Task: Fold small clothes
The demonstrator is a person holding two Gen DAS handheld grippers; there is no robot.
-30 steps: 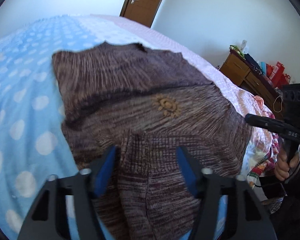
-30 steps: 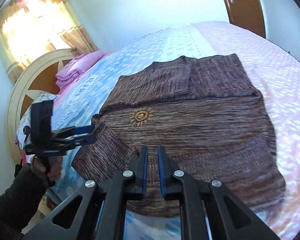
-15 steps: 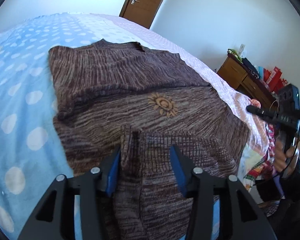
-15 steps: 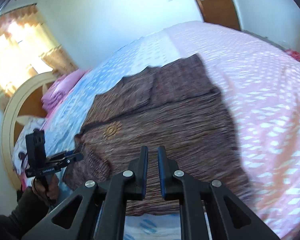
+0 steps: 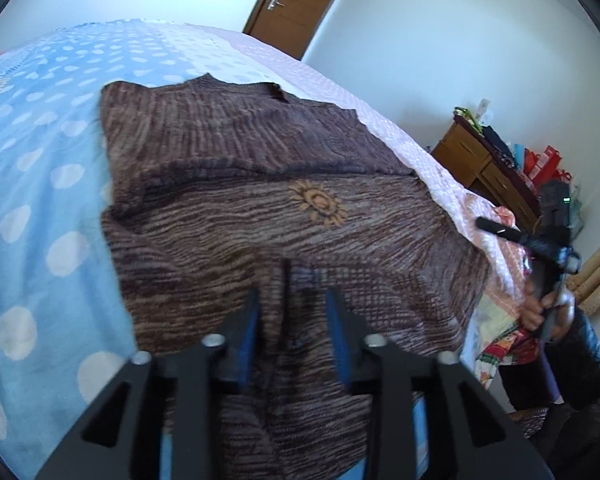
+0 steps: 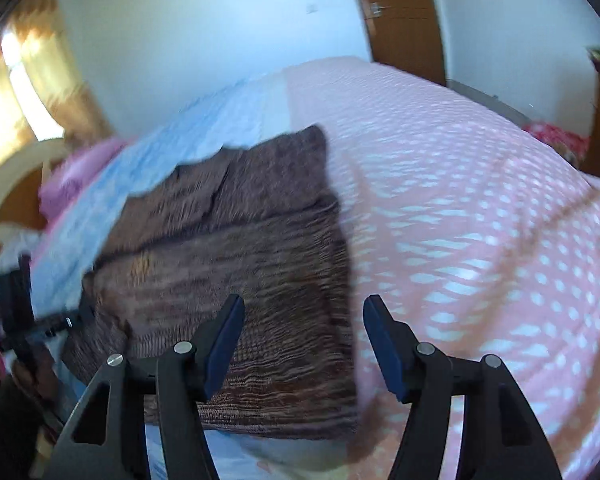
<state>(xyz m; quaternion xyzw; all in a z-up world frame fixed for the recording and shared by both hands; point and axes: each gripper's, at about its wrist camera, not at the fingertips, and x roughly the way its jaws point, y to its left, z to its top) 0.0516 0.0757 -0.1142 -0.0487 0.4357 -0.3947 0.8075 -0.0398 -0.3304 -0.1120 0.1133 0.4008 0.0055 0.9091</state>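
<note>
sweater (image 5: 260, 208): brown marled knit, lying flat on the bed, filling the centre of the left wrist frame; far part is sitting as a darker folded-over band across the top, ribbed edge running along it
emblem (image 5: 319, 203): orange sun motif, showing right of centre on the front panel
near hem: a ridge of knit is bunching up between the left fingers, lower centre of the frame
sweater, right view (image 6: 236, 264): lying centre-left, right edge running straight down the frame, motion-blurred
left gripper (image 5: 293, 320): pads are sitting partly apart, straddling the raised fold at the near hem; cannot tell whether they are actually pinching it
right gripper (image 6: 303, 344): jaws are standing wide, holding nothing, hovering over the sweater's right edge; left pad over knit, right pad over the bedspread
bedspread (image 5: 40, 200): blue with white dots lying left of the sweater; pink dotted half (image 6: 480, 220) filling the right of the right wrist frame
door (image 5: 296, 4): brown wood, top centre
dresser (image 5: 484, 164): wooden, cluttered, sitting at right edge
headboard (image 6: 4, 184): curved, cream, showing at far left
</note>
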